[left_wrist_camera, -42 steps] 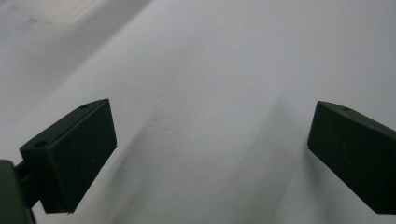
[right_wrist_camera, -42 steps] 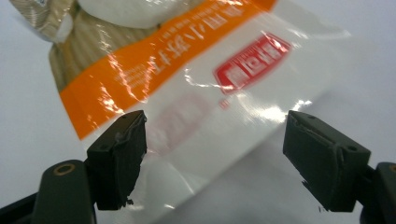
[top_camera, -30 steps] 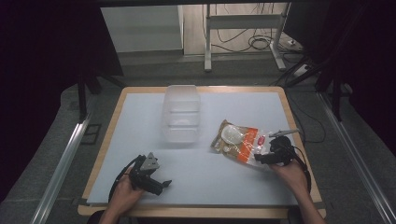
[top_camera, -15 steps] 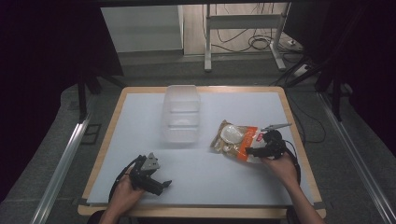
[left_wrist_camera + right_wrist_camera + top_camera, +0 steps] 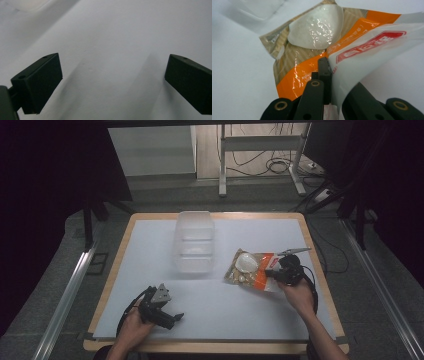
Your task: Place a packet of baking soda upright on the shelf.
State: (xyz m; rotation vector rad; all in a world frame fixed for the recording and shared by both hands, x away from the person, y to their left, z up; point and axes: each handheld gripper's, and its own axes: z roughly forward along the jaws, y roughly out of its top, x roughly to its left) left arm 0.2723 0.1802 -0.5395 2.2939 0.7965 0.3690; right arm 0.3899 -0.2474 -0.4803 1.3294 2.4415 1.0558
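Observation:
A crinkly snack bag (image 5: 248, 268), brown and orange with a white patch, lies on the white table (image 5: 150, 245) right of centre. My right gripper (image 5: 272, 274) comes at it from the right and is shut on its near edge. In the right gripper view the bag (image 5: 317, 27) has its white and red end pinched and lifted between the jaws of the right gripper (image 5: 329, 65). My left gripper (image 5: 175, 316) rests near the front left of the table. It stands open (image 5: 112, 77) over bare white surface, nothing between its fingers (image 5: 40, 80).
A clear plastic container (image 5: 194, 247) stands at the back centre of the table, just left of the bag. The wooden table rim (image 5: 320, 285) runs close behind the right hand. Cables trail from both grippers.
My right gripper has moved left and away from me onto the bag's edge, and the bag has shifted slightly left. The left gripper has stayed put.

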